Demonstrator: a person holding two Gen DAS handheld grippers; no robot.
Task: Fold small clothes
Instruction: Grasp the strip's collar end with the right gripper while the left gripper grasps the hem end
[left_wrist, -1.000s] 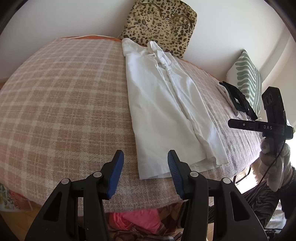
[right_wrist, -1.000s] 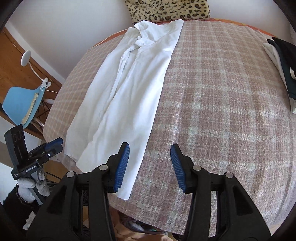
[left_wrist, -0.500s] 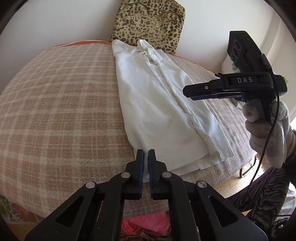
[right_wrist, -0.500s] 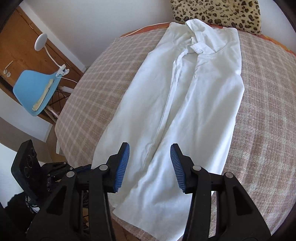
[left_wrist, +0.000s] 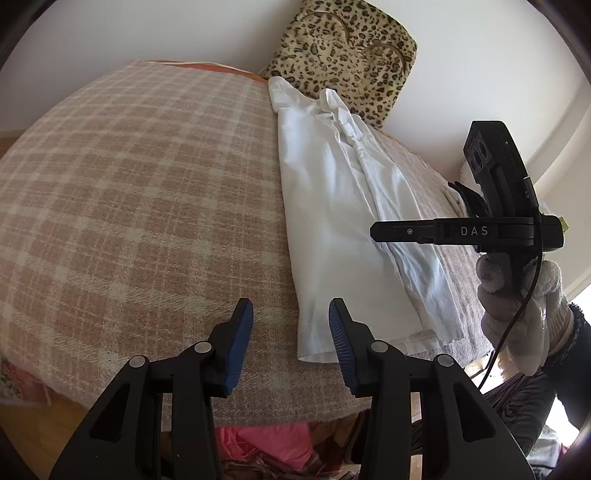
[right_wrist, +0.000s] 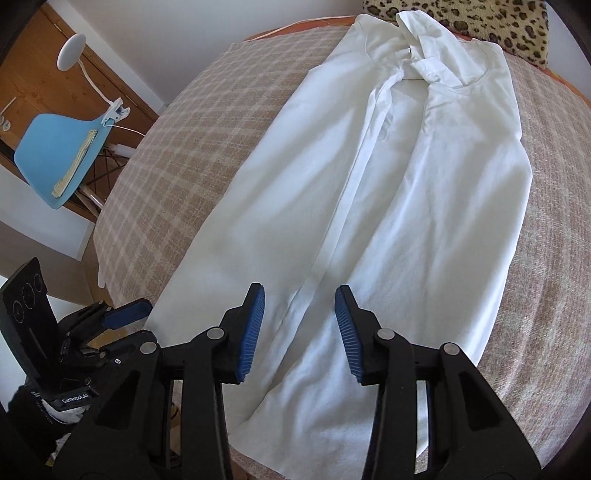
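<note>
Because the white shirt (right_wrist: 388, 206) lies lengthwise on the plaid blanket (left_wrist: 129, 206), collar at frame top and hem at bottom centre, the empty, spread left gripper (left_wrist: 291, 334) straddles its hem corner, nearer than the empty, spread right gripper (right_wrist: 299, 328).

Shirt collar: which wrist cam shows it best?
Right wrist. The collar is large and sharp there, its folds and the placket plain to see. The left wrist view shows it smaller, side-on and bunched against the leopard cushion.
</note>
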